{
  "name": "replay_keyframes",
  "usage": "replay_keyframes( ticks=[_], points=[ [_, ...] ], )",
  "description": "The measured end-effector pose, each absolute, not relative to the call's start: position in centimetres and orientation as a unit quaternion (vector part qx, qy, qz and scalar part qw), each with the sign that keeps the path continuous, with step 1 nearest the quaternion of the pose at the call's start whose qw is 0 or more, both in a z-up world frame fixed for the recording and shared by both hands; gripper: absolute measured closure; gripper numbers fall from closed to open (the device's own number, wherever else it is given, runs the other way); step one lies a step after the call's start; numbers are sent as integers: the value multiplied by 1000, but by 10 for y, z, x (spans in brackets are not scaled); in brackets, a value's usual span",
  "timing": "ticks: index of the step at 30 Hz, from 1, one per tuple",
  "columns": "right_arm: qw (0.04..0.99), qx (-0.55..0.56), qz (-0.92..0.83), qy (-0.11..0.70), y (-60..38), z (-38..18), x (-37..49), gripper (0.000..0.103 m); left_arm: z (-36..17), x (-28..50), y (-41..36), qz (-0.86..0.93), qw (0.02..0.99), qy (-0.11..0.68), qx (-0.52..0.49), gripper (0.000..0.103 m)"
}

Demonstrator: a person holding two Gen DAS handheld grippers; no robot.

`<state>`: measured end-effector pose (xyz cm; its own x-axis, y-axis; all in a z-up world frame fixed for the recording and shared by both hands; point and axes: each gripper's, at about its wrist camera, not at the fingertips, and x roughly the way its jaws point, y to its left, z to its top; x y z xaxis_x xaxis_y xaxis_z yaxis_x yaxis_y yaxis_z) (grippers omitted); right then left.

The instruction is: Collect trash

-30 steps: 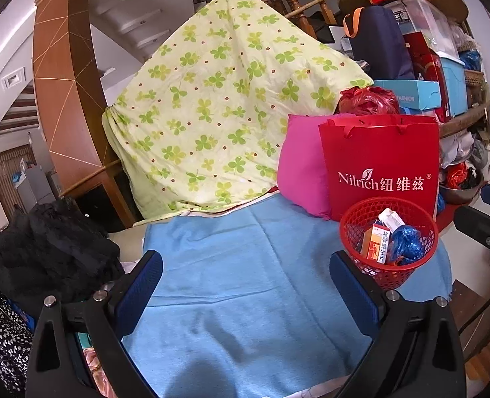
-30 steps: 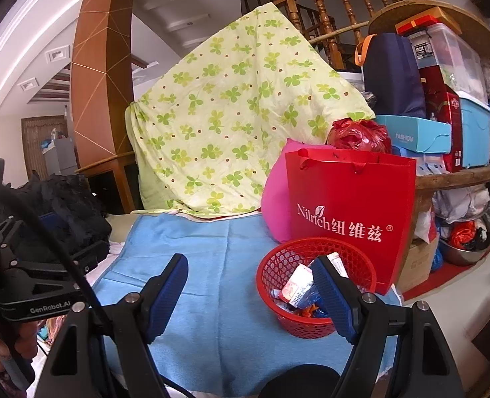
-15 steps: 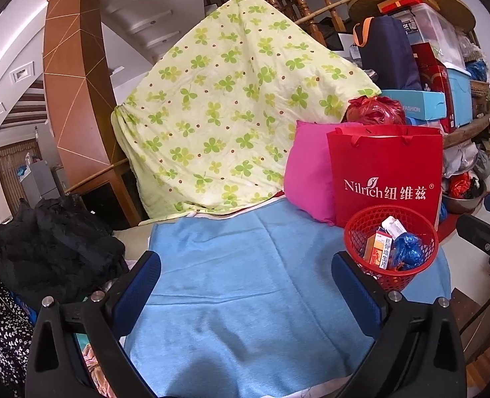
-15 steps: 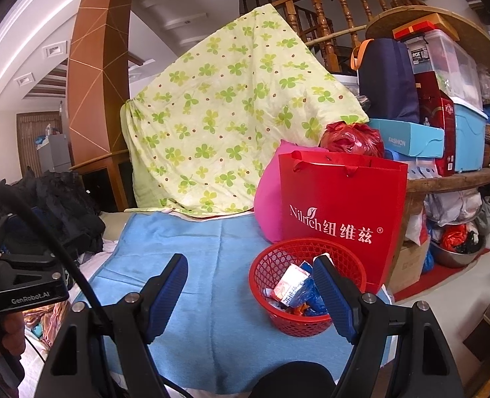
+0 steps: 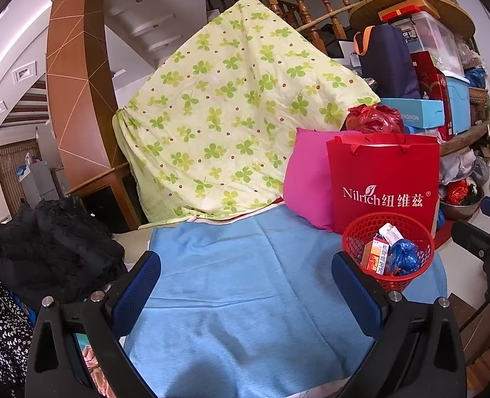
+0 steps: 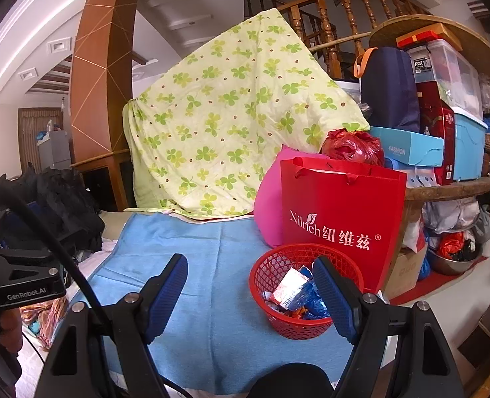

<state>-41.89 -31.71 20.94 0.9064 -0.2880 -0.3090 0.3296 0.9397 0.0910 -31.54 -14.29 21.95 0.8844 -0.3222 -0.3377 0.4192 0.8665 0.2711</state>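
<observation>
A red mesh basket [image 5: 354, 242] stands on the right side of a blue cloth [image 5: 245, 282]. It holds an orange box [image 5: 374, 258], a white carton [image 5: 389, 232] and a crumpled blue wrapper [image 5: 402, 257]. The basket shows in the right wrist view [image 6: 271, 272] too. My left gripper [image 5: 245, 285] is open and empty above the cloth, left of the basket. My right gripper [image 6: 250, 285] is open and empty, its right finger in front of the basket.
A red Nilrich paper bag [image 5: 382, 179] and a pink cushion [image 5: 306, 179] stand behind the basket. A green clover quilt [image 5: 231, 116] hangs at the back. Black clothing [image 5: 45, 242] lies left. Shelves with boxes [image 6: 444, 116] stand right.
Both grippers have drawn back and risen slightly, so the basket and bag sit a little lower and farther in both views. Both stay open and empty.
</observation>
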Motion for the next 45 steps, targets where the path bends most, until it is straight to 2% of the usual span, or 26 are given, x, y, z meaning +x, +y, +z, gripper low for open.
replay_keyframes(
  ticks=[45],
  points=[
    [975, 50, -158, 149, -312, 217, -421, 22, 217, -315, -136, -185, 955, 155, 170, 0]
  ],
)
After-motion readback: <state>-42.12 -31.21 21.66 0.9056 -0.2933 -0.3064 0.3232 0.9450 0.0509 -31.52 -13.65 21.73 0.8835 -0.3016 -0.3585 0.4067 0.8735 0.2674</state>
